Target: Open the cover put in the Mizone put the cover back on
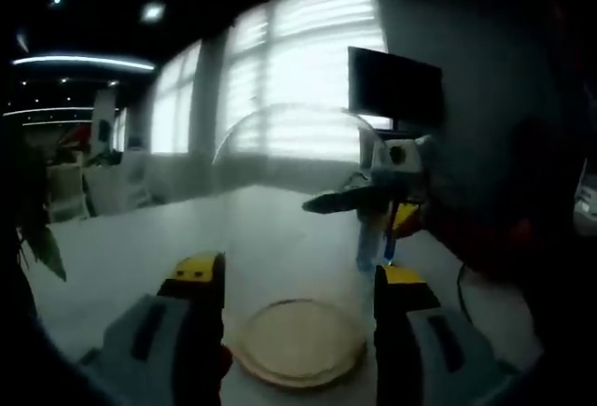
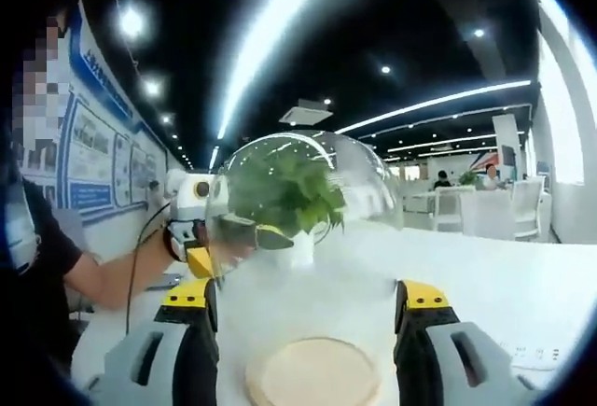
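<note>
A clear glass dome cover (image 2: 303, 201) sits on a round wooden base (image 2: 312, 373) on a white table (image 2: 485, 275). My right gripper (image 2: 306, 327) stands open, its jaws wide apart on either side of the dome's foot. From the other side, my left gripper (image 1: 298, 317) is open the same way around the dome (image 1: 294, 191) and the base (image 1: 298, 341). I cannot tell whether any jaw touches the glass. Each gripper shows through the glass in the other's view: the right gripper (image 1: 368, 203) with something blue under it, and the left gripper (image 2: 224, 231) held by a person's hand. No bottle is recognisable.
A green plant in a white pot (image 2: 297, 203) stands behind the dome. A dark monitor (image 1: 395, 87) is at the table's far side, near bright windows. A person's arm (image 2: 103, 275) reaches in from the left. White chairs (image 2: 490, 210) stand beyond the table.
</note>
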Tool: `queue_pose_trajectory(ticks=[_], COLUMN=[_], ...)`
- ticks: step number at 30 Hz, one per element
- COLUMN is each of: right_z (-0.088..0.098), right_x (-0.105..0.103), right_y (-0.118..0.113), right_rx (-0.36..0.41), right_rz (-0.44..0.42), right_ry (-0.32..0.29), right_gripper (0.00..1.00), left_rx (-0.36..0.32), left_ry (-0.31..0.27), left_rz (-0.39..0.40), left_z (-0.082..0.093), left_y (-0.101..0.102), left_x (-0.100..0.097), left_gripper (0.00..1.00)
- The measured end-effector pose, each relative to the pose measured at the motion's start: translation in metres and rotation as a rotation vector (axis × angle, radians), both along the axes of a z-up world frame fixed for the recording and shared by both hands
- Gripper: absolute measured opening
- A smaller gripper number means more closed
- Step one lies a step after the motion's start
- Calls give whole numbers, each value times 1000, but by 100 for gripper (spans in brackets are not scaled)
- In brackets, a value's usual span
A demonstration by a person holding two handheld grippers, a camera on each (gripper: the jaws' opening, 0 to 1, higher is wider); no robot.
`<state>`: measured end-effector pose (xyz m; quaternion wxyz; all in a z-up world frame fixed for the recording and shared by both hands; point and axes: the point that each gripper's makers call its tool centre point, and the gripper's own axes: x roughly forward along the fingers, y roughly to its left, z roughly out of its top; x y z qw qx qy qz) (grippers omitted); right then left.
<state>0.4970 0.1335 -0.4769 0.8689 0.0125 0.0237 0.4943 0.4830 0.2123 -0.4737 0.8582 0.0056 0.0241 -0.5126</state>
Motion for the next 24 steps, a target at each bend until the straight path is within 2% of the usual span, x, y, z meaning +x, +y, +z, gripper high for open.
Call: queue_pose_trajectory(ticks=[6,8,16,19,20,22,24], right_z=[-4,-5,-5,-6,-8,-10,-10], right_x=[5,6,4,4,4,4,5], right_y=[6,9,13,17,18,16,13], right_rx=[2,0,12,3,-17,-21,-2], right_rz=[19,32,47,33,30,38,51], right_ry=[16,9,11,-13,-30,-50,-49], right_gripper=[77,78,81,83,83,83,82], left_rx=[-44,-56,-50,11,4,-108,-113], left_ry=[8,-33,-4,-70,-58,10,15], left_rz=[-18,-20,-49,-45,-51,-89,-99], left_z=[0,2,-1,-10,-12,-5,-8], left_y=[2,0,-14,-17,-17,-18,-15], left_x=[-1,-2,-1,6,9,8,9], left_gripper=[55,56,73,70,70,70,70])
